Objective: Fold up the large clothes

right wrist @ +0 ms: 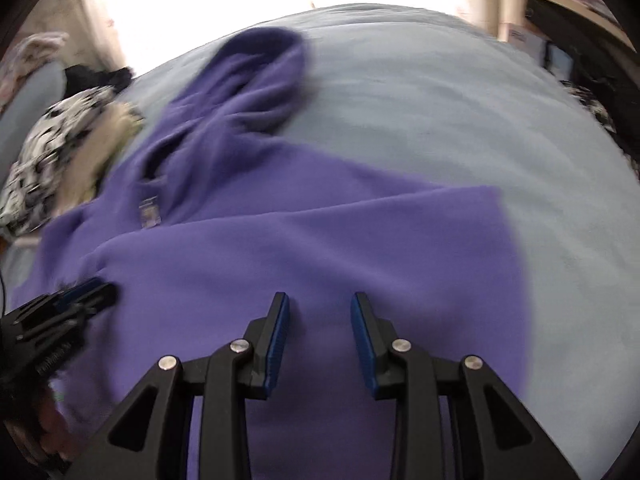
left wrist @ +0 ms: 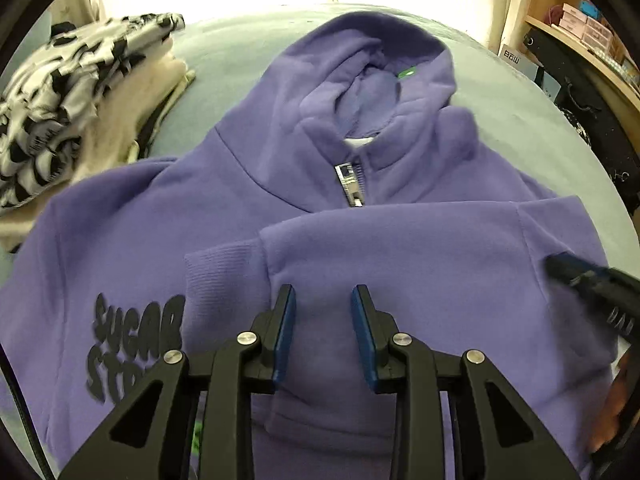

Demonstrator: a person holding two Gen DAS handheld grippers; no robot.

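Your purple hoodie (left wrist: 280, 152) lies front-up on the pale blue bed (left wrist: 224, 48), its hood (left wrist: 372, 60) toward the far edge and the zip pull (left wrist: 352, 184) closed up near the collar. One sleeve (left wrist: 400, 248) is folded across the chest, its ribbed cuff (left wrist: 224, 276) reaching toward the black "SUGAR" print (left wrist: 136, 336) on the left side. Your left gripper (left wrist: 323, 320) hangs over that folded sleeve with its jaws partly apart; purple fabric rises between the blue pads (left wrist: 286, 336), but you can't tell whether they pinch it. Your right gripper (right wrist: 320, 328) sits the same way over the sleeve's shoulder end, jaws partly apart, with its grip equally unclear in the blur. Toward the bed's far left corner rests a pile of clothes (left wrist: 80, 120), a black-and-white patterned piece on top. A shelf with boxes (left wrist: 584, 28) stands beyond the right edge.
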